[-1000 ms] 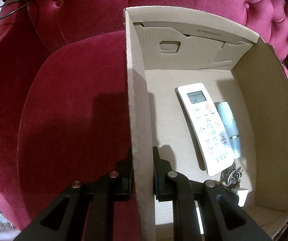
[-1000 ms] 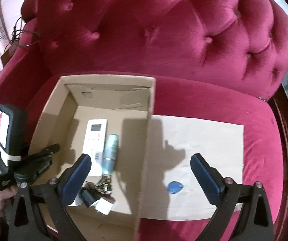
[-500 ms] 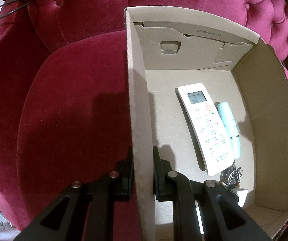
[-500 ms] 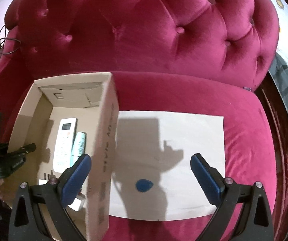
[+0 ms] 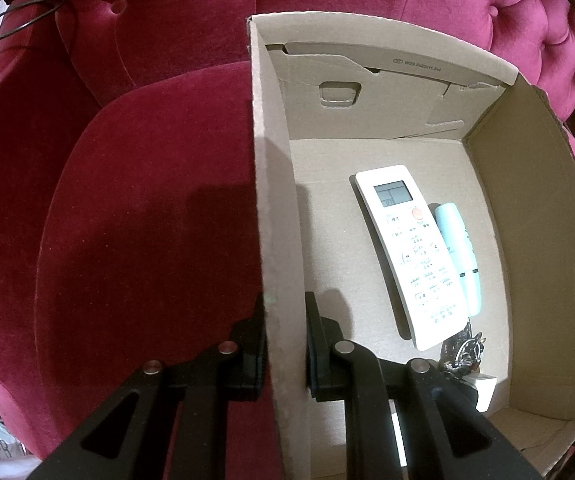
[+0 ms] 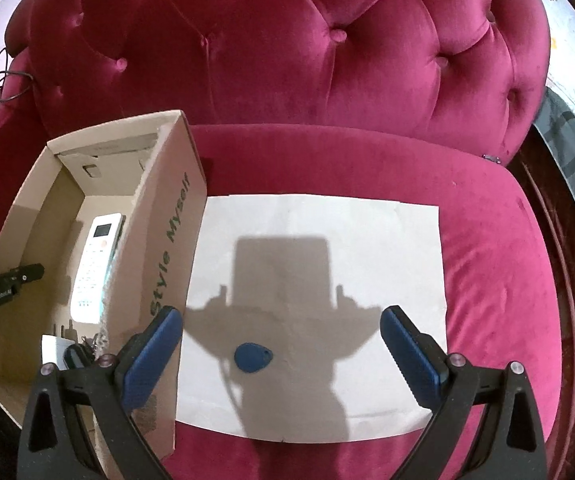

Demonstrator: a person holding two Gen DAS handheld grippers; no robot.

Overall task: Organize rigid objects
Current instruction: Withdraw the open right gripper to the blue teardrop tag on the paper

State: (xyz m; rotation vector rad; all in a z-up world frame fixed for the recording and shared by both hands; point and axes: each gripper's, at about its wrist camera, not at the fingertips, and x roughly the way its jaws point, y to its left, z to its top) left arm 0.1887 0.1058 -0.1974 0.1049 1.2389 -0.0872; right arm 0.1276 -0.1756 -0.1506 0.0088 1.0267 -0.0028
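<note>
At the bottom of my left wrist view, my left gripper [image 5: 285, 344] has its black fingers [image 5: 323, 356] clamped on the near part of one side wall of the open brown cardboard box [image 5: 277, 208], one finger outside the wall and one inside. Just right of that, low in the frame, a dark bunch of keys with a metal ring [image 5: 465, 350] lies on the box floor beside a small white tag [image 5: 483, 390]. Above them in the frame, a long white remote control with a grey screen and an orange button [image 5: 411, 252] lies flat on the box floor, and a pale blue slim tube [image 5: 457, 256] lies along its right edge, touching it or nearly so. In my right wrist view, my right gripper [image 6: 279, 346] hangs with its blue-padded fingers [image 6: 153, 354] wide apart and nothing between them. Centred between those fingers, in the lower middle of the frame, a small blue teardrop-shaped tag [image 6: 253, 356] rests on a white sheet of paper [image 6: 367, 240] spread over the seat of the crimson tufted velvet sofa [image 6: 287, 60]. The box stands at the left of this frame, its green-lettered wall along the paper's left edge, and the sofa's buttoned back fills the top.
</note>
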